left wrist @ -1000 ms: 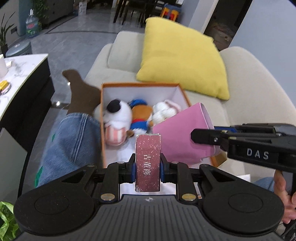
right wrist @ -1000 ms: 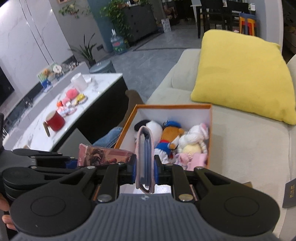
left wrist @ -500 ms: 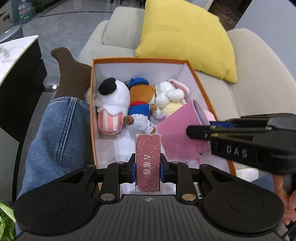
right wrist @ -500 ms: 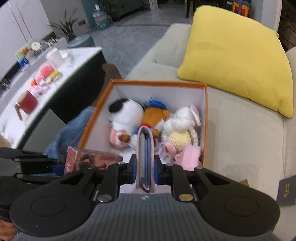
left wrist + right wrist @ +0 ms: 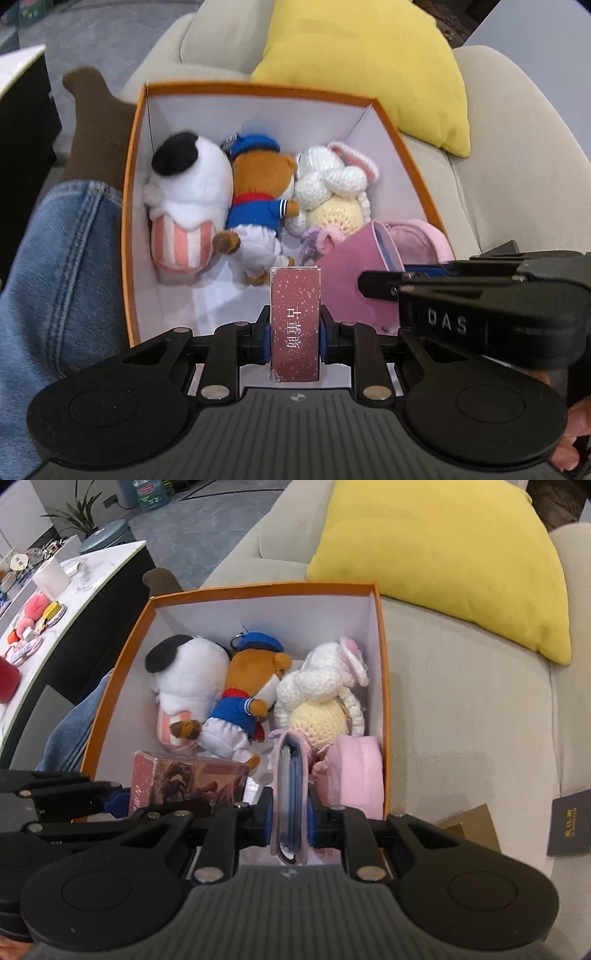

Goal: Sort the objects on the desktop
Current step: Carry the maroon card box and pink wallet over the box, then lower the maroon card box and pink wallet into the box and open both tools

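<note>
Def a home living room: beige fabric sofa (image 5: pixel 461 709) w/ a big yellow cushion (image 5: pixel 443 554), white marble-top coffee table (image 5: pixel 77 579), leafy green houseplant (image 5: pixel 77 515), grey tiled floor (image 5: pixel 207 513).

Maroon card box (image 5: pixel 295 325) and pink wallet (image 5: pixel 291 797) upright above toy-filled orange box (image 5: pixel 127 206)

Left gripper (image 5: pixel 295 334): pitched steeply downward, jaws clamped on the narrow sides of a dark red card box (image 5: pixel 295 325) that stood upright between the blue pads (image 5: pixel 264 339).

Right gripper (image 5: pixel 290 819): likewise pitched steeply downward, at 3 o'clock of the left one, just beside it, jaws pressed on a pink card wallet (image 5: pixel 290 797) held edge-on.

Right hand (image 5: pixel 570 443): fingers partly visible at 4 o'clock in the left wrist view, behind the gripper body.

Leg in blue jeans (image 5: pixel 55 288): at 9 o'clock, brown sock (image 5: pixel 96 129) beyond.
</note>
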{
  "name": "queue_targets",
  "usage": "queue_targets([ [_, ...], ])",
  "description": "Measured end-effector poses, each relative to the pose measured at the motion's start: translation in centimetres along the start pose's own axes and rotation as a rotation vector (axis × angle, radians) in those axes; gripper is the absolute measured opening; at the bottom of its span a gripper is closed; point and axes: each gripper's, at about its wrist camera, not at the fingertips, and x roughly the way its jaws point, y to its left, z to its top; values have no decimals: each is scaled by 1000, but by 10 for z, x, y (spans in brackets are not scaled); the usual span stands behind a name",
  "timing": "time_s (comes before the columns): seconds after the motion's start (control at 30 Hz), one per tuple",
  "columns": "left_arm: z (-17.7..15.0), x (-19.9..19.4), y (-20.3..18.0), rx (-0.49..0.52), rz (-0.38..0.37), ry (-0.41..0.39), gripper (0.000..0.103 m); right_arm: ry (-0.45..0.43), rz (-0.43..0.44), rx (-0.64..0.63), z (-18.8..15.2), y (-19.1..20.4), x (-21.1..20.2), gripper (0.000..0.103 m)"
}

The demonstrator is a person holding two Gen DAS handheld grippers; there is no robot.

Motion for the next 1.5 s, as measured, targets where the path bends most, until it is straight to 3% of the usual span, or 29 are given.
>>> queue_targets([
  [0.37, 3, 24, -9, -9, 4, 12, 25, -27, 87, 55, 6, -8, -13, 25],
  [0.43, 4, 27, -11, -6, 12, 16, 26, -40, 111, 60, 6, -11, -22, 40],
  [0.6, 7, 37, -17, -9, 4, 25, 26, -118, 150, 57, -1, -20, -49, 44],
  [0.8, 14, 41, -28, 8, 31, 18, 28, -229, 84, 67, -15, -42, -77, 49],
  [1.0, 19, 43, -32, 38, 46, 61, 28, -226, 90, 139, -27, -66, -75, 49],
  [1.3, 20, 32, -26, 4, 2, 80, 31, -208, 122, 192, -43, -78, -64, 49],
  [1.5, 11, 24, -8, -85, -101, 61, 33, -208, 128, 203, -52, -83, -61, 49],
])
